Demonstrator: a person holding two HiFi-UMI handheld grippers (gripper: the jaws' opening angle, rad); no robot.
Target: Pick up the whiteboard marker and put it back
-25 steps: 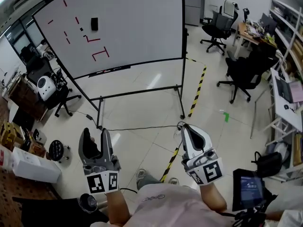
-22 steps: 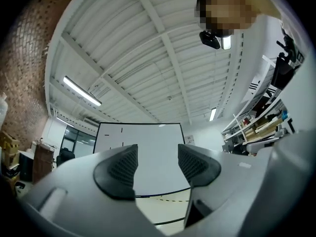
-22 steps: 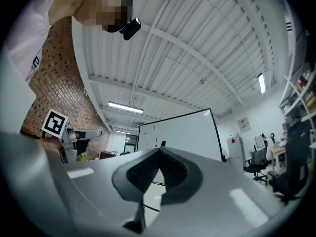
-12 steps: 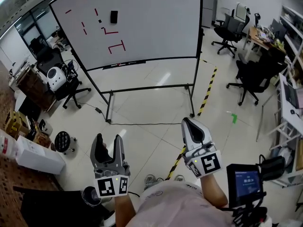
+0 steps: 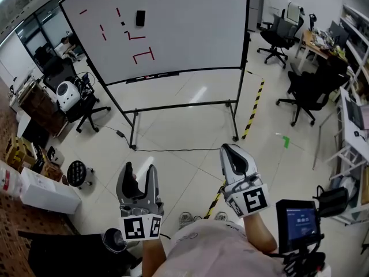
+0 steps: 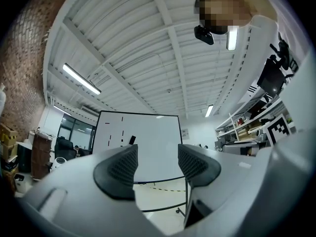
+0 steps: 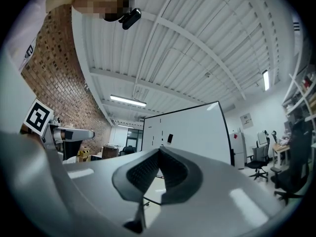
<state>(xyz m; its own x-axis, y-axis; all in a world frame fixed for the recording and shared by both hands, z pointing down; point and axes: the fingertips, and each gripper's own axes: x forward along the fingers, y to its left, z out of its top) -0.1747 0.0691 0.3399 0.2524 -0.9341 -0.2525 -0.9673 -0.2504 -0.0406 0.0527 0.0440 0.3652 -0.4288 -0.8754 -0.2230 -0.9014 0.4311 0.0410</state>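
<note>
Left gripper [image 5: 139, 171] is held low over the floor, jaws apart with nothing between the pads; its own view [image 6: 157, 164] shows just open air and the board through the gap. Well ahead of it stands the whiteboard [image 5: 173, 27] on its rolling frame, with a few short red marks [image 5: 143, 53] and a small black block [image 5: 140, 18] stuck near the top. Along the board's bottom edge runs the tray ledge [image 5: 144, 77] with dark stuff lying on it. The whiteboard marker is probably there, but it's too small to pick out for sure; either way it's in neither gripper. The right gripper [image 5: 228, 150] sits beside the left one, roughly level with it, jaws pressed together and empty, and the right gripper view [image 7: 159, 164] shows the pads meeting. Ahead and right of it, yellow-black floor tape [image 5: 253, 111] runs past the board's frame. An office chair [image 5: 277, 33] stands further off, and a small lit screen [image 5: 301, 221] sits just right of that hand.
</note>
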